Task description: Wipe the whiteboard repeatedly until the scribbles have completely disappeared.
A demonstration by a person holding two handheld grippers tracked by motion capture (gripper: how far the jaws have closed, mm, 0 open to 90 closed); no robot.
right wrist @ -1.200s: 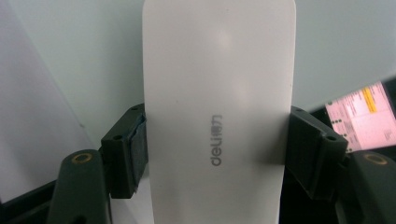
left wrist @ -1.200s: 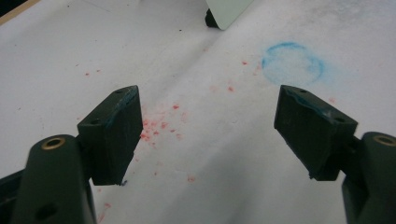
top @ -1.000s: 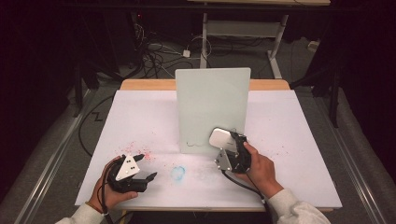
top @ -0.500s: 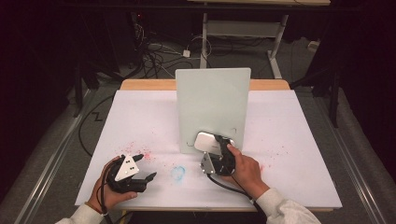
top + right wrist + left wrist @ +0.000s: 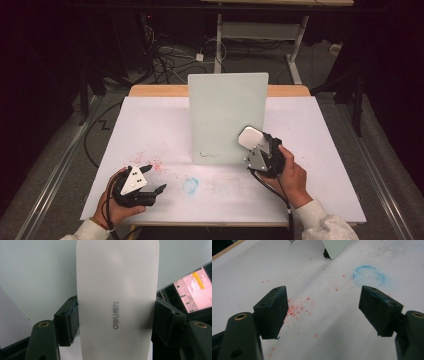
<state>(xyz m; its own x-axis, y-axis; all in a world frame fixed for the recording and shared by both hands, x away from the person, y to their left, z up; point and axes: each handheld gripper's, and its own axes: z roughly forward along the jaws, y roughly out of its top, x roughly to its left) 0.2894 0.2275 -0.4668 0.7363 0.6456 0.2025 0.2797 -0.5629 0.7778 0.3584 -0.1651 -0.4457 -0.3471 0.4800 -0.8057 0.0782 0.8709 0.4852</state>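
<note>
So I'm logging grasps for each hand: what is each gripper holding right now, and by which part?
The right gripper is shut on the white eraser, clamped across its two long sides near the lower end. The left gripper is open and holds nothing.

High view: table (image 5: pixel 150 130) evenly lit from above, surroundings falling to near black, detail soft. Left gripper view: sharp, with faint shadows under the tongs. Right gripper view: the white eraser (image 5: pixel 117 290) slightly blurred; a screen (image 5: pixel 193 290) glows pink, overexposed.
</note>
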